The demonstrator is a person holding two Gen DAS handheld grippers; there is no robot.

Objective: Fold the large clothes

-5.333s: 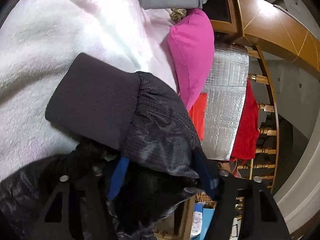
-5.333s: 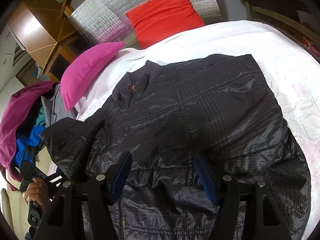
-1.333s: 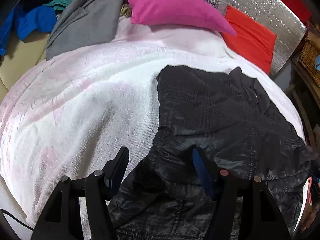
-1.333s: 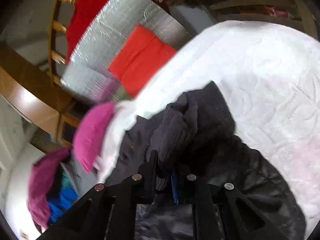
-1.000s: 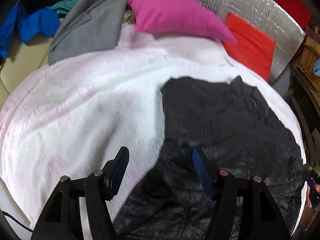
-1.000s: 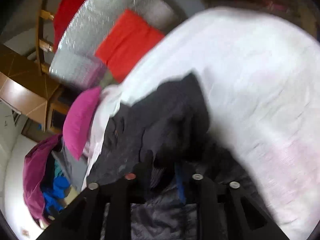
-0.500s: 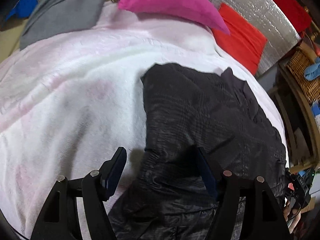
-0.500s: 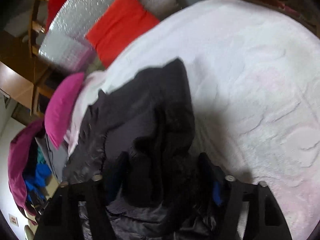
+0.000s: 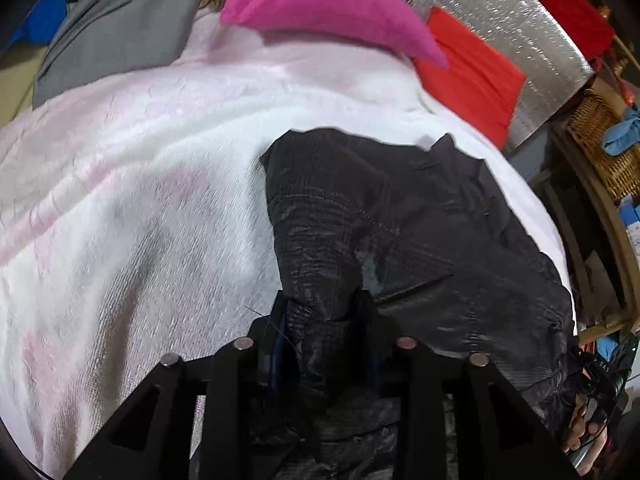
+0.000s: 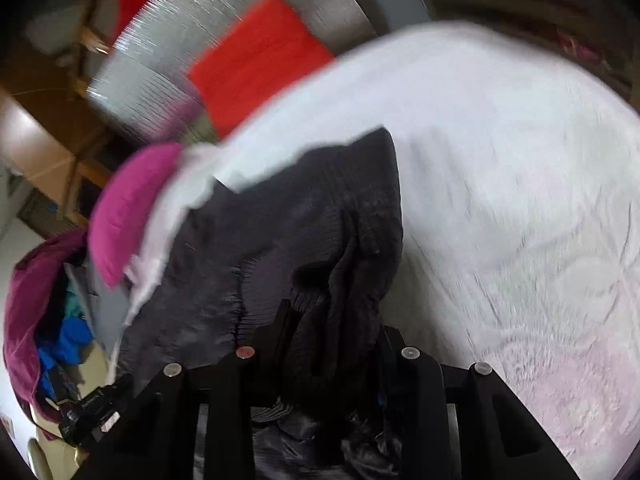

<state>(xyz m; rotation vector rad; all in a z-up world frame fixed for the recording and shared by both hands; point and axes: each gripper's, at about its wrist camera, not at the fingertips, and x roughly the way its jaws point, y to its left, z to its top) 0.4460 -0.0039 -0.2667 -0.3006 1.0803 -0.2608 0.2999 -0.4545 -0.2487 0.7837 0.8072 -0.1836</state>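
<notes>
A black quilted jacket [image 9: 400, 220] lies spread on a white and pink blanket [image 9: 140, 200], collar toward the pillows. My left gripper [image 9: 324, 320] sits at the jacket's left edge, its jaws closing, and a raised fold of the shiny fabric is pinched between the pads. In the right wrist view the jacket [image 10: 260, 240] is blurred by motion. My right gripper [image 10: 334, 328] is at its right edge, jaws closing, with a bunched dark fold squeezed between them. A hand [image 9: 580, 436] holding the other gripper shows at the lower right of the left wrist view.
A pink pillow [image 9: 320, 4], a red cushion [image 9: 468, 68] and a silver foil mat [image 9: 500, 12] line the far side. A grey garment [image 9: 120, 32] and other clothes are piled at the far left. A wicker basket [image 9: 600, 148] stands on shelving to the right.
Half a second ago both grippers hung open over the jacket's edges. Both have since sunk onto the fabric and closed on a fold of it.
</notes>
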